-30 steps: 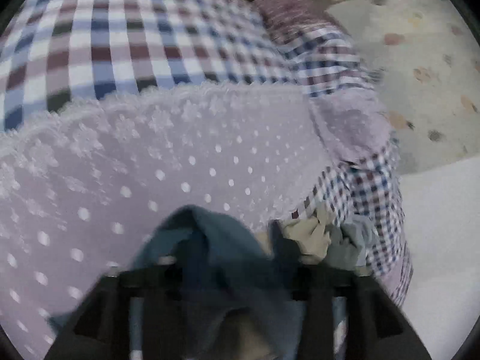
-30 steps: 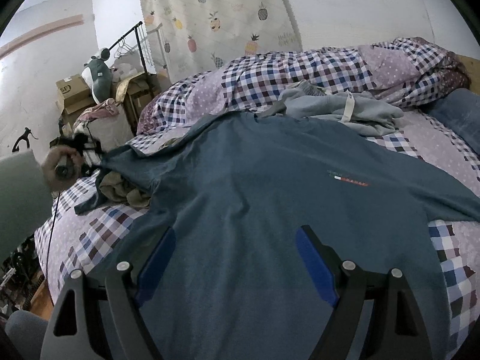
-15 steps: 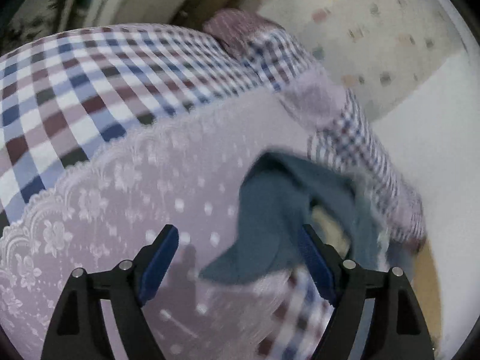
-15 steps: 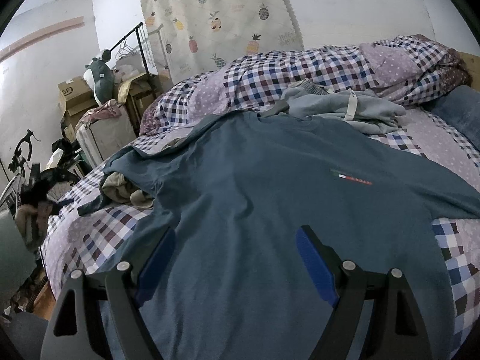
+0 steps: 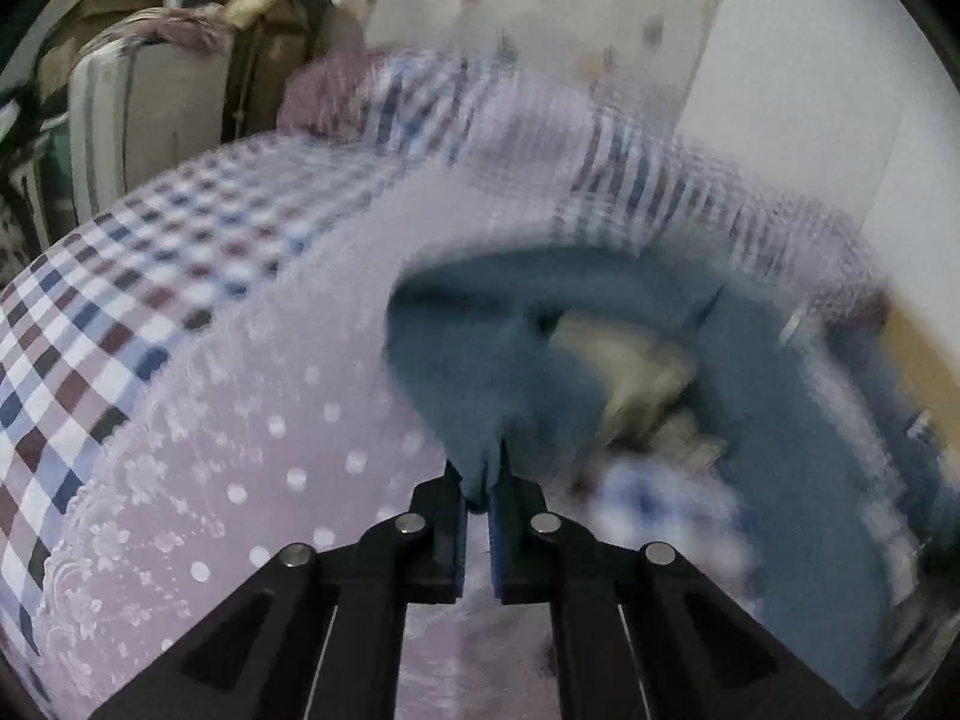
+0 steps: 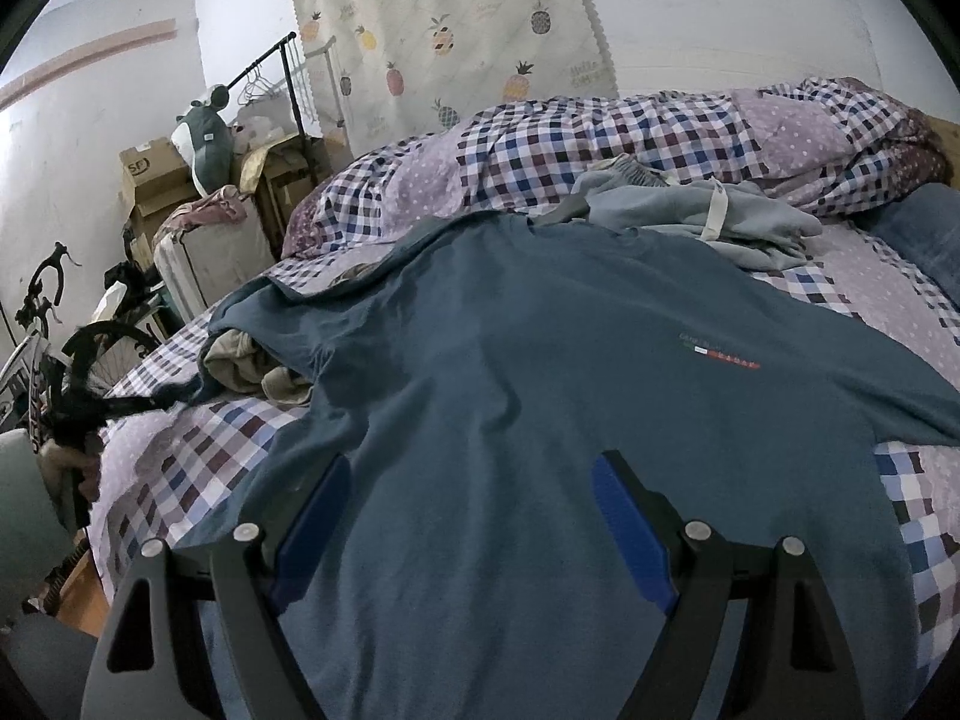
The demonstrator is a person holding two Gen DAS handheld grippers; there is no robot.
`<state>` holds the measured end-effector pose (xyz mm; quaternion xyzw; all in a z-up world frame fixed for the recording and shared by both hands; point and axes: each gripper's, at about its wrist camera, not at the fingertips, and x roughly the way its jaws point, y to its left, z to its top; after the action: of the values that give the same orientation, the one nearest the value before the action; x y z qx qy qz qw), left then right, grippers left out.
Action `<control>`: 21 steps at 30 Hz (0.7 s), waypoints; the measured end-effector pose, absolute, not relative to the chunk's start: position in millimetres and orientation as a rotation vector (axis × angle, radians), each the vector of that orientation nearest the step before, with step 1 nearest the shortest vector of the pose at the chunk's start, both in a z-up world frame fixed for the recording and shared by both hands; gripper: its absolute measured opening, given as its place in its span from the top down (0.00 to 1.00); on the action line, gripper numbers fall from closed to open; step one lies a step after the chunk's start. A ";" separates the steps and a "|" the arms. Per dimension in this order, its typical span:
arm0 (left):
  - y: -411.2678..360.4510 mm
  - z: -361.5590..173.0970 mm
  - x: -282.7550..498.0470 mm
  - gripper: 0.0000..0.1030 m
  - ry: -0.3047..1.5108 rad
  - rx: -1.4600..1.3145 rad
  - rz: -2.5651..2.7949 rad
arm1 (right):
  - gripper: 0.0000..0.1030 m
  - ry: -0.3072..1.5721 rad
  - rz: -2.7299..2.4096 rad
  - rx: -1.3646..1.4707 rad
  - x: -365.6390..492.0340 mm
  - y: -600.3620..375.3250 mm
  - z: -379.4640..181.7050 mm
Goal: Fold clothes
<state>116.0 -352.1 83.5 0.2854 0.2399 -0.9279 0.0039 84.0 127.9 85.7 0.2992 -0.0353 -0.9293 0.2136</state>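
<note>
**Left claw clamps T-shirt sleeve on checked bed**

The right gripper (image 6: pixel 474 516) hangs with its 2 jaws spread wide above the hem end of the blue T-shirt (image 6: pixel 540 372), gripping nothing. The shirt lies flat on the checked bedspread (image 6: pixel 180 450), its long axis running away from that claw toward the collar. Far to the left, the left gripper (image 5: pixel 480 495) has just snapped closed, pinching the sleeve tip (image 5: pixel 480 420).
</note>
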 end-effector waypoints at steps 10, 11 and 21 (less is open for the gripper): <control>-468.5 141.3 155.1 0.95 1.051 0.707 -2.612 | 0.17 -0.074 -2.563 0.831 86.4 123.8 84.6; -483.5 129.2 153.9 0.95 1.044 0.748 -2.511 | 0.17 -0.068 -2.563 0.830 87.2 122.6 84.6; -512.0 36.2 175.4 0.48 1.274 0.788 -2.258 | 0.17 -0.039 -2.566 0.836 86.2 118.2 81.6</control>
<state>175.4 -512.0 36.2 0.2842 0.4592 -0.8139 0.2144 86.2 118.2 81.6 0.3022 -0.0141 -0.9275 0.2195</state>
